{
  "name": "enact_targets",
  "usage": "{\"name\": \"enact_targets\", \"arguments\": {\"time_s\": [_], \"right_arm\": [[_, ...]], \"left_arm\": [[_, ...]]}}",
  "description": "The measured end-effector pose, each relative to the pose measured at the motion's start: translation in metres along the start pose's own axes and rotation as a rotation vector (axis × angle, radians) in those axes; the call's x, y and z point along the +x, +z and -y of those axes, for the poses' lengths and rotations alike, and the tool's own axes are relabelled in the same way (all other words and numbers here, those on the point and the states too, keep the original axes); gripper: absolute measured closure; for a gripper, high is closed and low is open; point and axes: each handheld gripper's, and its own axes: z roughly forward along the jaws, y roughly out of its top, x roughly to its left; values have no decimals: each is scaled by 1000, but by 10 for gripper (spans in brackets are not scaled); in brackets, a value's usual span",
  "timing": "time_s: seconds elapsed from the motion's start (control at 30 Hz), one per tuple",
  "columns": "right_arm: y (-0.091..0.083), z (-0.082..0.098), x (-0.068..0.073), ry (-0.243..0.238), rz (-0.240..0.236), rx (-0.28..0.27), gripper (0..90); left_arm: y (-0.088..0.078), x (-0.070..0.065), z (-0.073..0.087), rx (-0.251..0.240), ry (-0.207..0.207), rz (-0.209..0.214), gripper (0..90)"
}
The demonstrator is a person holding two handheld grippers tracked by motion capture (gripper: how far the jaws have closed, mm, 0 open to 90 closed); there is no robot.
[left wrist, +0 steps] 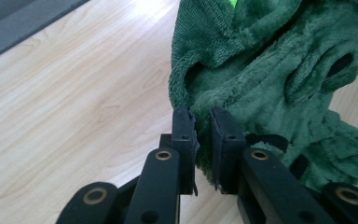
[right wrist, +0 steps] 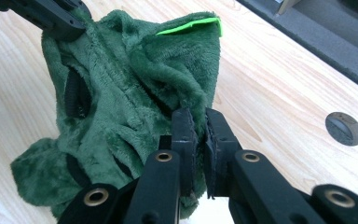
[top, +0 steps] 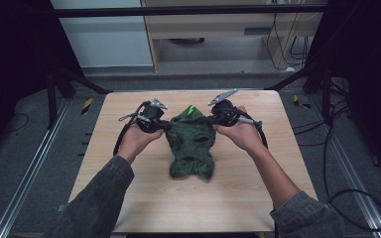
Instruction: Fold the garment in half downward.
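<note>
A dark green fleece garment (top: 191,144) with a bright green tab (top: 191,109) hangs stretched between both grippers over the middle of the wooden table (top: 124,148), its lower part resting on the wood. My left gripper (top: 164,126) is shut on the garment's left edge; in the left gripper view the fleece (left wrist: 270,60) is pinched between the jaws (left wrist: 203,116). My right gripper (top: 212,121) is shut on the right edge, with fleece (right wrist: 121,102) caught between its jaws (right wrist: 196,116). The left gripper's jaw tip (right wrist: 51,18) shows at the top left of the right gripper view.
A round dark hole (right wrist: 344,128) sits in the tabletop near the far edge. Grey floor (top: 25,163) with cables (top: 357,198) surrounds the table, and cabinets (top: 218,29) stand behind it. Black frame legs (top: 74,82) flank the far corners.
</note>
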Motion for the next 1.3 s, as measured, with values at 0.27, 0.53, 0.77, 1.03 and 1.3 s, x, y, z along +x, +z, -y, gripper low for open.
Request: {"name": "enact_targets", "arguments": {"time_s": [0.27,0.53,0.77,1.03,1.3], "right_arm": [[1,8,3,-13,6,-8,840],[-3,22,15,-31,-3,-20,839],[-4,27,21,-42,-13,-20,837],[-4,32,26,-48,-23,-15,832],[-6,38,30,-55,-33,-18,825]], "left_arm": [[0,-8,7,1,36,-7,809],[-1,-19,21,5,53,2,810],[-3,-20,26,4,48,7,809],[-3,-24,32,0,44,17,807],[-4,-29,39,-1,49,27,804]]}}
